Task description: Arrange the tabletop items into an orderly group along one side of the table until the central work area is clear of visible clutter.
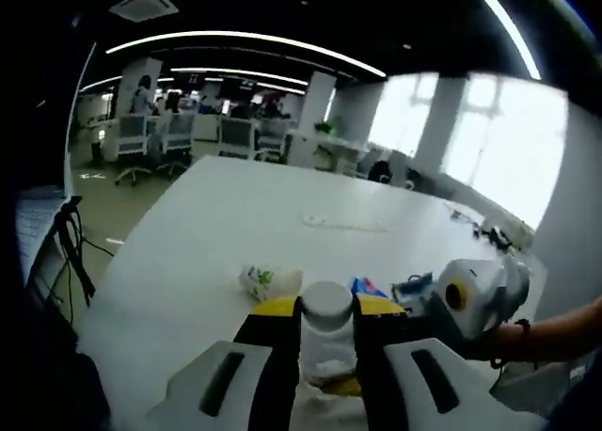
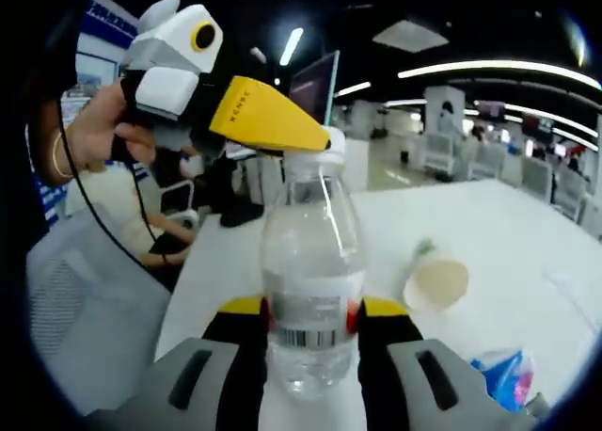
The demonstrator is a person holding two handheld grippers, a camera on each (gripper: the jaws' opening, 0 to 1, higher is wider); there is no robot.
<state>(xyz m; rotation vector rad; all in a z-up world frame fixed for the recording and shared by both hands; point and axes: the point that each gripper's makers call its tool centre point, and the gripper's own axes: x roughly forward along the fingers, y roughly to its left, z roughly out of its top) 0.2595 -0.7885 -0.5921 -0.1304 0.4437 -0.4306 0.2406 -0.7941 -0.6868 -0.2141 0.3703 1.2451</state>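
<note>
We count one clear plastic bottle (image 2: 312, 280), one paper cup (image 2: 435, 282), one blue packet (image 2: 503, 373), and two grippers; the bottle stands upright on the white counter (image 2: 489, 224), its body see-through, a pale label with a barcode banding its lower half, a white cap (image 1: 327, 301) on top. In the right gripper view the right gripper (image 2: 310, 332) has its jaws clenched on the bottle's lower body, yellow pads touching the label on both sides; the left gripper (image 2: 282, 120) comes in from ten o'clock, a hand (image 2: 99, 130) behind it, its yellow tips at the cap. In the left gripper view the left gripper's jaws flank the cap closely, but we cannot tell whether they grip it; the cup lies on its side at eleven o'clock from the cap, the packet at two o'clock.
</note>
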